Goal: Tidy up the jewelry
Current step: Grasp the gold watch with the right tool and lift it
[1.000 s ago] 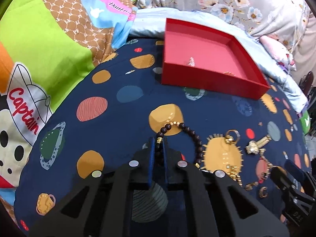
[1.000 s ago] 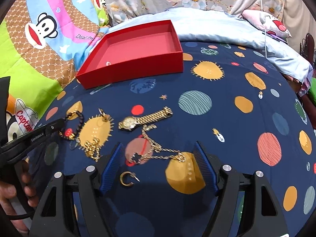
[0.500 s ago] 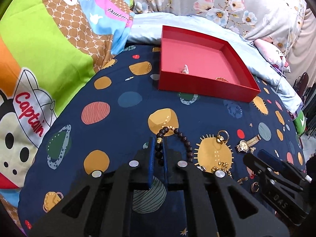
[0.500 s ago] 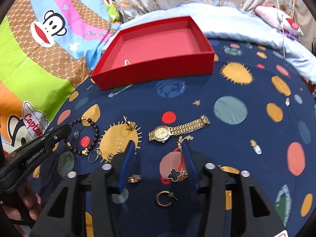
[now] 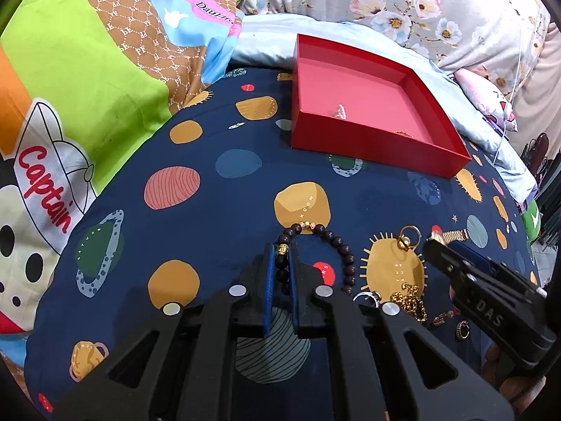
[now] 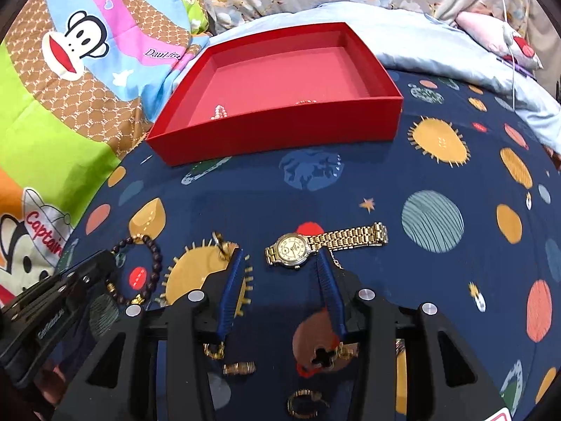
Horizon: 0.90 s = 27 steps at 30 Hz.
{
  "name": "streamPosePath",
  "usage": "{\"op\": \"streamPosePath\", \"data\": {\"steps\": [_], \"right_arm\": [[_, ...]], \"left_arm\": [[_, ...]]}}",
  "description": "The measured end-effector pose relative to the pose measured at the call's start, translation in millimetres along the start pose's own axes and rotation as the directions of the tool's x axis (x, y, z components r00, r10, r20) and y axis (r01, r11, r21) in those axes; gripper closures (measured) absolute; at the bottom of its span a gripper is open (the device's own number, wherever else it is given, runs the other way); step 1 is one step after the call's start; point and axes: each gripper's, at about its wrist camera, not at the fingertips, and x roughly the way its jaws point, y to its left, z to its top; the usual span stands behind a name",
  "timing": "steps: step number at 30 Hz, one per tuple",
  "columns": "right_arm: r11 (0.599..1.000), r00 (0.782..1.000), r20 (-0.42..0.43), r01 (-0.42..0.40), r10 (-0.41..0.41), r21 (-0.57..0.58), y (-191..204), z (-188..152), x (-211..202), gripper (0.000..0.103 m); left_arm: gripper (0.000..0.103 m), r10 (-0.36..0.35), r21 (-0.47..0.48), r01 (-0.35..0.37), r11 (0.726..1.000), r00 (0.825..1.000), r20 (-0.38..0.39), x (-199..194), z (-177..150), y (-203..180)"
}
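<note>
Right tongs (image 6: 278, 259) advanced to watch (image 6: 292, 245), open.

Black gripper (image 5: 283, 263) — blue pads, silver screws

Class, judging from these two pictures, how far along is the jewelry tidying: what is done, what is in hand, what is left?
Done: two small pieces lie in the red box. In hand: the left gripper pinches the bead bracelet; the right gripper, open, hovers at the gold watch. Left: watch, gold chain, rings and earrings on the blanket.
</note>
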Motion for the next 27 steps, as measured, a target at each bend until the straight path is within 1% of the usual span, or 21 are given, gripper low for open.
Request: {"op": "streamPosePath", "data": {"steps": [3, 6, 9, 12, 16, 19, 20, 22, 24, 27], "right_arm": [[0.999, 0.999, 0.004, 0.033, -0.033, -0.031, 3, 5, 4, 0.069], [0.998, 0.998, 0.005, 0.057, -0.057, -0.024, -4, 7, 2, 0.069], [0.999, 0.999, 0.001, 0.049, -0.049, 0.016, -17, 8, -1, 0.069], [0.999, 0.999, 0.01, 0.035, -0.035, 0.03, -21, 10, -5, 0.067], [0.999, 0.998, 0.035, 0.043, -0.043, -0.023, -15, 17, -4, 0.066], [0.996, 0.996, 0.056, 0.066, -0.063, -0.057, -17, 26, -3, 0.057], [0.997, 0.997, 0.051, 0.06, -0.057, -0.055, -20, 29, -1, 0.054], [0.999, 0.999, 0.024, 0.028, -0.027, -0.035, -28, 33, 6, 0.053], [1.0, 1.0, -0.015, -0.026, 0.026, 0.003, -36, 35, 13, 0.053], [0.997, 0.997, -0.021, -0.071, 0.071, 0.009, -34, 32, 14, 0.053]], "left_arm": [[0.096, -0.004, -0.004, 0.004, 1.0, 1.0, -0.003, 1, -1, 1], [0.096, -0.007, -0.005, 0.007, 1.0, 1.0, -0.007, 3, -1, 2], [0.096, -0.01, -0.008, 0.01, 1.0, 1.0, -0.009, 5, -1, 3], [0.096, -0.01, -0.011, 0.009, 1.0, 1.0, -0.011, 6, -1, 3], [0.096, -0.01, -0.011, 0.01, 1.0, 1.0, -0.014, 7, -1, 3], [0.096, -0.01, -0.012, 0.01, 1.0, 1.0, -0.014, 7, -1, 3], [0.096, -0.01, -0.012, 0.009, 1.0, 1.0, -0.013, 7, -1, 3], [0.096, -0.008, -0.014, 0.008, 1.0, 1.0, -0.015, 7, -1, 4], [0.096, -0.009, -0.016, 0.009, 1.0, 1.0, -0.017, 8, -2, 3], [0.096, -0.008, -0.014, 0.008, 1.0, 1.0, -0.019, 8, -2, 3]]}}
